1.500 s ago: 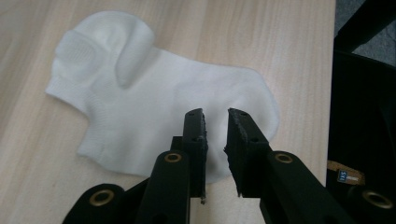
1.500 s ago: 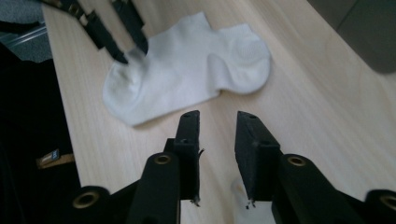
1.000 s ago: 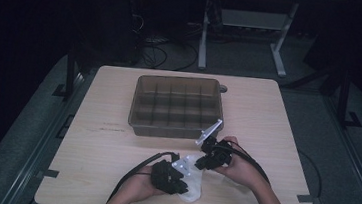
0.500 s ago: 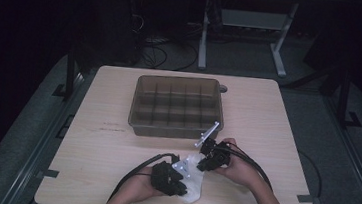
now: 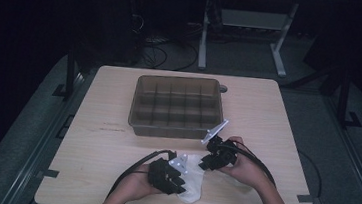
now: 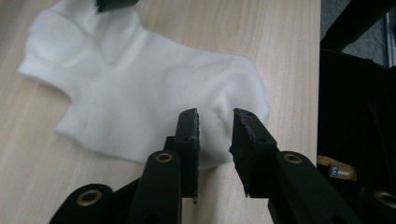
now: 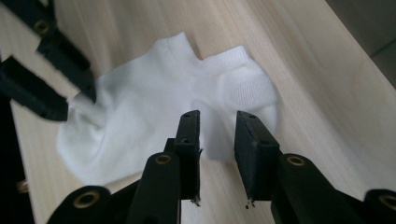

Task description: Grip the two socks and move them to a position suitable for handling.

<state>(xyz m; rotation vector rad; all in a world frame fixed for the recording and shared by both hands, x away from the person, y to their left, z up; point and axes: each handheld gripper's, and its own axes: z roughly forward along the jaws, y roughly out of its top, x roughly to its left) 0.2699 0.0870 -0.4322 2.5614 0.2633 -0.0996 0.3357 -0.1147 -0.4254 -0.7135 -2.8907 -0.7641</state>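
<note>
item: white ankle sock (image 6: 154,98), one piece or a stacked pair, which i cannot tell; lies flat on the wooden table (image 5: 111,175) near the person's edge, between the two hands.
location detail: in the high view the sock (image 5: 190,181) sits in front of the tray, well apart from it, half covered by the grippers.
left gripper (image 6: 215,140): jaws spread a little, a gap showing between the pads; they have just been opening. the toe end of the sock lies under and just beyond the tips, not pinched.
right gripper (image 7: 217,140): jaws likewise parted and just been opening; cuff end of the sock (image 7: 187,102) lies beneath the tips, nothing pressed between the pads.
cross view: the left gripper's tips (image 7: 70,100) appear at the far end of the sock in the right gripper view, touching or just above the fabric, which rises in a small peak there.
change noted: compared with half a second back, both pairs of tongs go from nearly pressed together to parted; hands barely shift in the high view.
reading: sock looks released and laid down; judged a let-go after smoothing or folding.
next step, judged: regrip for a fold or carry to the tray.
other stock: brown plastic divided tray (image 5: 176,106), compartments look empty; sits mid-table.
risk: fabric may snag on a pad as the grippers lift.
</note>
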